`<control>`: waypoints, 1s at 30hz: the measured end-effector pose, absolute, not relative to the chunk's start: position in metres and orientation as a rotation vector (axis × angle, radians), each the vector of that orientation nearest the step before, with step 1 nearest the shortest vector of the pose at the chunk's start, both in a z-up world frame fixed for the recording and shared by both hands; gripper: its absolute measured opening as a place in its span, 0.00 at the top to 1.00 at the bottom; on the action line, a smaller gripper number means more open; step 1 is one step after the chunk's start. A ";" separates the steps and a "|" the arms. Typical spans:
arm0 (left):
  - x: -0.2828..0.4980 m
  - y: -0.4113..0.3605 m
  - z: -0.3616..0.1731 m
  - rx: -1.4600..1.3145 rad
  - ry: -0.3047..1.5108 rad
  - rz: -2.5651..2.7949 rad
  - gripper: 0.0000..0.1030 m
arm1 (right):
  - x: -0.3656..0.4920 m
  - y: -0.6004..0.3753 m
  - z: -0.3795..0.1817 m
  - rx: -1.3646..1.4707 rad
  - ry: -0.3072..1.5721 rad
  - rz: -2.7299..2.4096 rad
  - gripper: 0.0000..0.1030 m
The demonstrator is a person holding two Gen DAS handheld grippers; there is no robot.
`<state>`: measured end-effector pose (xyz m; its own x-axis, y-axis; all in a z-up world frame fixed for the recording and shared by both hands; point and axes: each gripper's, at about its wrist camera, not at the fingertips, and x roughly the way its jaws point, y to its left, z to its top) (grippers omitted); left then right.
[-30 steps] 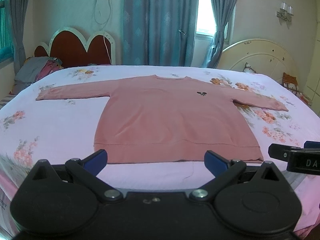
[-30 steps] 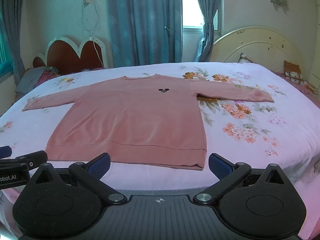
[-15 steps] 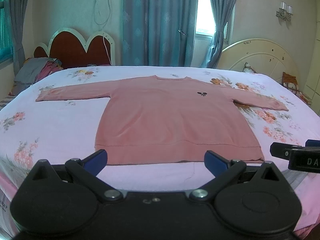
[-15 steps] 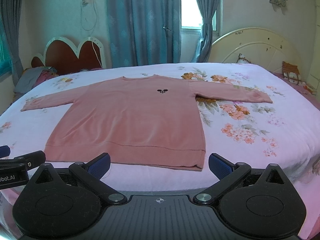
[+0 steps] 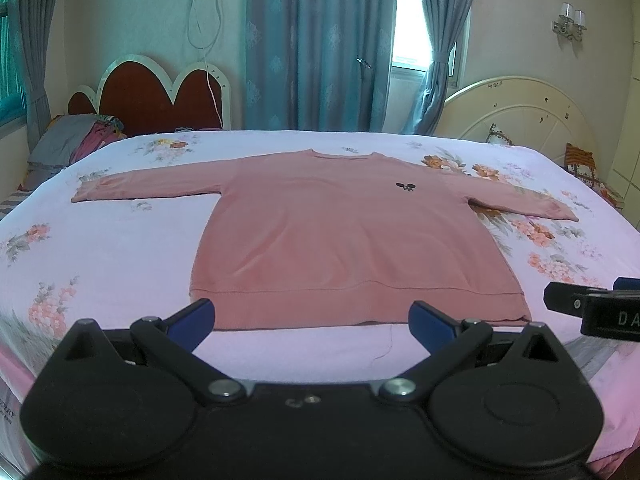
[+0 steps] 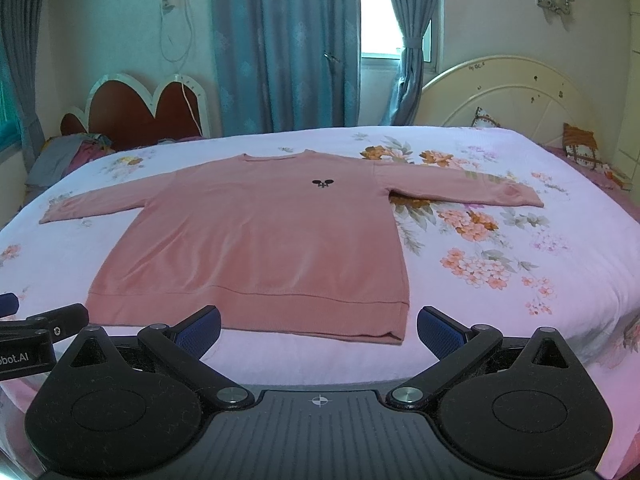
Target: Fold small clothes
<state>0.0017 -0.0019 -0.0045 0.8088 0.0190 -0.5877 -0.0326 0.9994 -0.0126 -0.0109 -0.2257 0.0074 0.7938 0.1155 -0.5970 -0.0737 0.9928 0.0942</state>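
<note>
on the bed [image 5: 120, 264], at 12 o'clock from you, the pink sweater [image 5: 344, 240] lies flat. it's soft and limp; pinch the hem corners. left tool [image 5: 312, 316] and right tool [image 6: 319, 326] are both released.

The sweater [image 5: 344, 240] lies flat on the bed [image 5: 100, 252], hem toward both cameras, sleeves spread out to either side. The left gripper [image 5: 312, 318] hangs just before the hem, with the right gripper [image 6: 318, 330] beside it on its right (each shows at the edge of the other's view). A headboard [image 5: 156, 96] and curtains [image 5: 316, 44] stand behind the bed.
</note>
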 end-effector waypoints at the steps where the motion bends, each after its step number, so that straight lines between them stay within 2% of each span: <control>1: 0.002 -0.002 -0.005 -0.022 0.628 0.028 0.00 | -0.010 -0.226 0.007 0.067 0.646 0.101 0.00; 30: 0.017 0.001 -0.004 0.000 0.625 0.041 0.00 | 0.008 -0.231 0.003 0.075 0.643 0.087 0.00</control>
<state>0.0167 0.0008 -0.0039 0.8103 0.0384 -0.5848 -0.0381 0.9992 0.0128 0.0080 -0.2310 0.0032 0.7968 0.1041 -0.5952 -0.0574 0.9936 0.0968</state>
